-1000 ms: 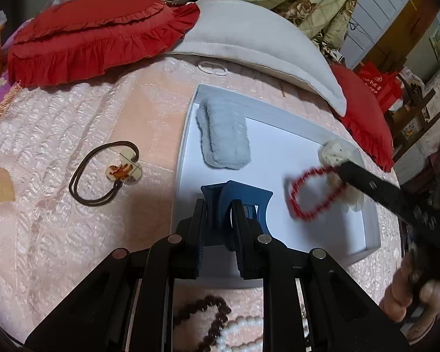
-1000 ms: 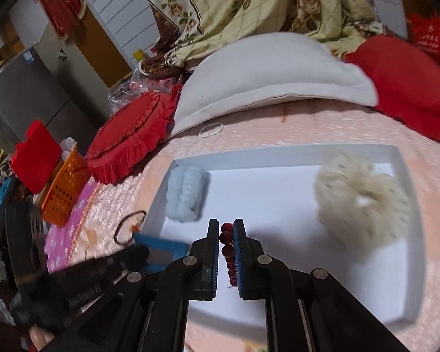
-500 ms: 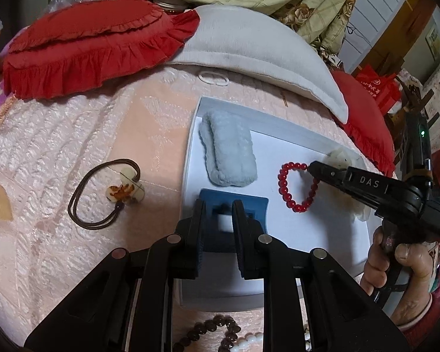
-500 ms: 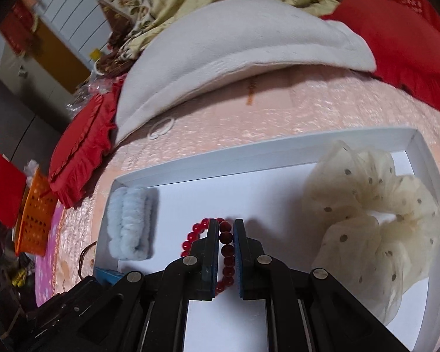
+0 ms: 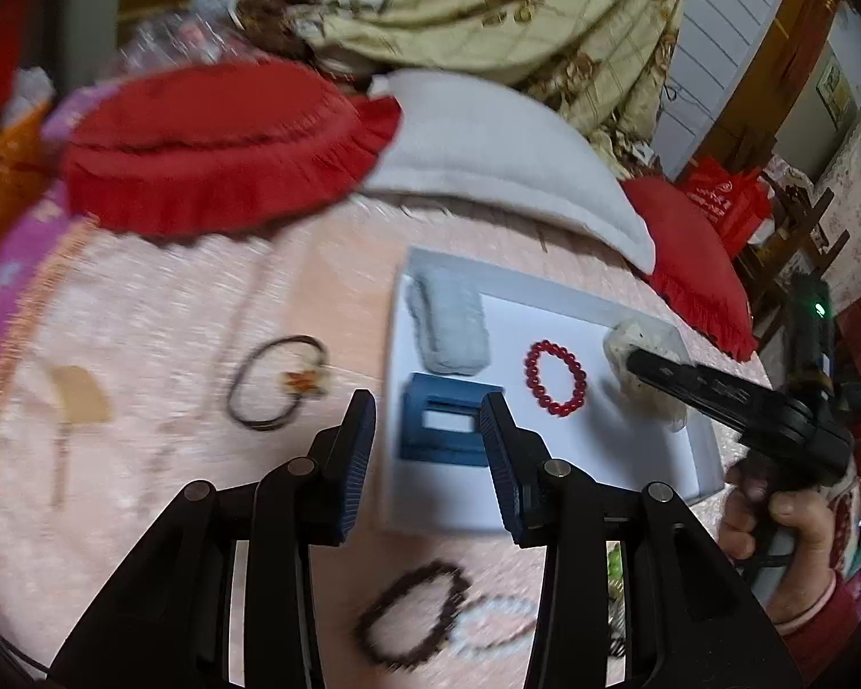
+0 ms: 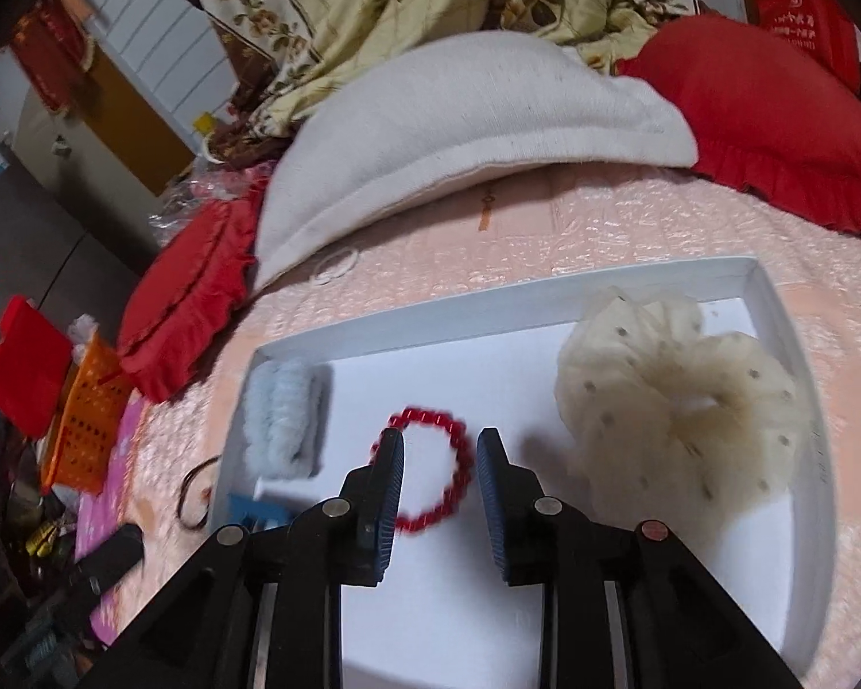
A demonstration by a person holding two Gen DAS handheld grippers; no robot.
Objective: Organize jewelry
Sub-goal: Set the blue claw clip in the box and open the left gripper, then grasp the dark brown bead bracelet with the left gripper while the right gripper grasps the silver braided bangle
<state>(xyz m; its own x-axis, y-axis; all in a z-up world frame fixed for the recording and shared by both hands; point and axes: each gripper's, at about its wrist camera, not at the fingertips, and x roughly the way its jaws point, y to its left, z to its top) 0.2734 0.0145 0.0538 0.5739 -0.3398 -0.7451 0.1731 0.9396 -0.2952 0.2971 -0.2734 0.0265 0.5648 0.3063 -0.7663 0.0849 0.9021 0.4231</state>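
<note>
**Both grippers empty above the tray, more pieces left on the bed**

The left gripper point(image 5: 426, 422) has its fingers point(image 5: 355, 442) spread wide with nothing between them; just beyond them the blue hair clip point(image 5: 448, 428) lies flat on the floor of the white tray point(image 5: 551, 295), at its near left corner. The right gripper point(image 6: 439, 453) is likewise released, its fingers point(image 6: 387, 482) parted over the red bead bracelet point(image 6: 430, 471), which rests as an open ring on the tray floor, apart from both pads as far as the blur allows.

Further out in the tray, a pale blue fluffy scrunchie point(image 5: 450, 324) sits along the left wall and a cream dotted scrunchie point(image 6: 677, 390) fills the right end. So four pieces are in, and the placing step for the clip and the red bracelet looks complete.

Outside the tray, on the pink bedspread point(image 5: 161, 298), several pieces are left: a dark hair tie with an orange charm point(image 5: 281, 382) to the left, a dark bead bracelet point(image 5: 413, 611) near the camera with a white bead strand point(image 5: 499, 623) beside it, and a small tan piece point(image 5: 77, 399) farther left, too blurred to name.

The next move is probably a fetch. The dark bracelet lies closest under the left gripper; taking it calls for dropping low to the soft bedspread and pinching one side of the loop, without catching the white strand touching or overlapping it.
</note>
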